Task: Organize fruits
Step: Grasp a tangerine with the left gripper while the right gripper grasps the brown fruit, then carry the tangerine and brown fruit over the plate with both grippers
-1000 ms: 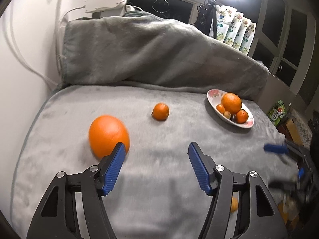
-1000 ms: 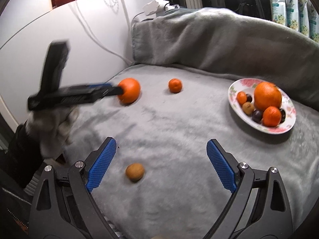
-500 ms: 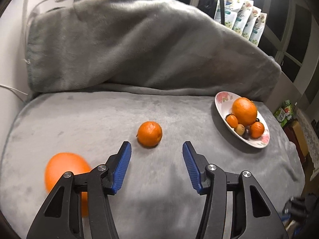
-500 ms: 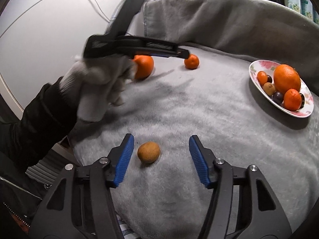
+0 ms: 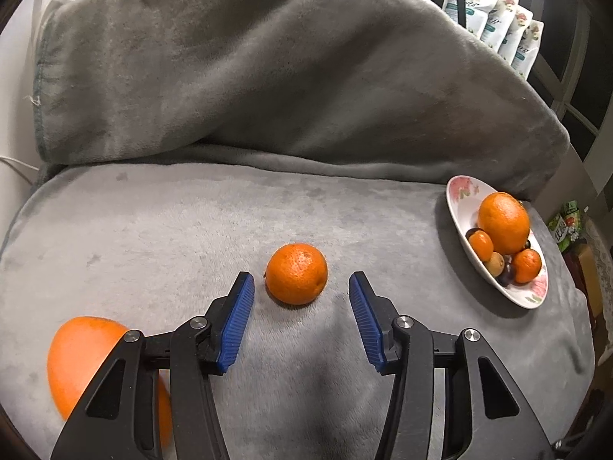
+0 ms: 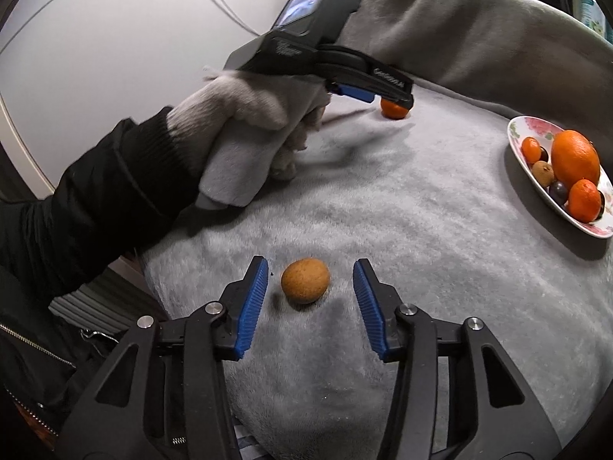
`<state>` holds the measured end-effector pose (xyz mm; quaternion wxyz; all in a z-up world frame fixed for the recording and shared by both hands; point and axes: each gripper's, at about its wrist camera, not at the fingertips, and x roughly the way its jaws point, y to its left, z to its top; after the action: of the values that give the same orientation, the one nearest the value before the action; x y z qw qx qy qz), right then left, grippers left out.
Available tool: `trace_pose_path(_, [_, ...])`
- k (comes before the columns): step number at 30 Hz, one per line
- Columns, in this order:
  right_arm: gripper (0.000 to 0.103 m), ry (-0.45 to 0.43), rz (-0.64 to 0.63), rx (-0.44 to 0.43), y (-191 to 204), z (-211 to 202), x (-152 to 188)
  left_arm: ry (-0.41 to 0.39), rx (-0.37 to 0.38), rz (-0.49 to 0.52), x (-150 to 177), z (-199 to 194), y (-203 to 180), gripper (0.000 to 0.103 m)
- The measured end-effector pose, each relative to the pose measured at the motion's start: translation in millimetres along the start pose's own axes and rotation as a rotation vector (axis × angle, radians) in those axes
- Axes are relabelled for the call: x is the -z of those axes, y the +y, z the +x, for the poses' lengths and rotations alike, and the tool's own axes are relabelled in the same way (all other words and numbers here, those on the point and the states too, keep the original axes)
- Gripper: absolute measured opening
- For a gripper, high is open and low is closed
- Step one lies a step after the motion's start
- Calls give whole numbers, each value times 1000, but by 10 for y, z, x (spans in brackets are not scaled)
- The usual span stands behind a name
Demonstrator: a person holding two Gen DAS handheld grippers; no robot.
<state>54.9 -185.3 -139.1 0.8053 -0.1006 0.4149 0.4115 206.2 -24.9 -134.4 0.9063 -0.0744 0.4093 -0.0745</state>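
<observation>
A small tangerine (image 5: 297,273) lies on the grey blanket, just ahead of my open left gripper (image 5: 299,287), between its blue fingertips but apart from them. A big orange (image 5: 82,356) lies at lower left, partly behind the left finger. My right gripper (image 6: 308,274) is open around a brown kiwi-like fruit (image 6: 305,280), not touching it. A floral plate (image 5: 461,222) at the right holds a big orange (image 5: 504,222) and several small fruits; it also shows in the right wrist view (image 6: 517,136). The left gripper's body and gloved hand (image 6: 253,142) show there, over the tangerine (image 6: 394,109).
A grey blanket covers the surface (image 5: 153,230) and rises as a bulky fold (image 5: 268,76) at the back. A white wall (image 6: 95,38) with cables stands at the left. Packets (image 5: 498,30) stand by the window at the back right. The surface edge drops off near the kiwi (image 6: 153,268).
My left gripper moved forward to the tangerine; the big orange slid to its lower left. My right gripper moved down and narrowed around the brown fruit.
</observation>
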Motion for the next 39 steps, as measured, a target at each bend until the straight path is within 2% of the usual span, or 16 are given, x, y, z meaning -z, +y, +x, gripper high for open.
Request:
trace_pose_path(5, [48,20,-6,2,15,49,20,24,-8,-9,-49,137,-11,50])
trace_pose_path(8, [40,32,-8,1,34,82,16,39,-13,-8,-57,198,-12,45])
trace_pose_path(11, [38,35,-23,3,72,75,-8,44,-14,-13,-66,237,-8,41])
trace_pose_path(14, [30,42,-38,-1,123,67,-38,47,-6,-18,-75,253,-4,37])
trace_pose_path(23, [30,26,-41,17,147,-22,-51,38,7,-31,-70,250,-20,34])
trace_pose_path(29, [30,-22,11,41,-12,-209,-64,14,29,-35,-49,98,41,33])
trace_pose_path(39, [30,-115,103,106,-355,-548,-88,-33,69,-2,-61,-211,-76,33])
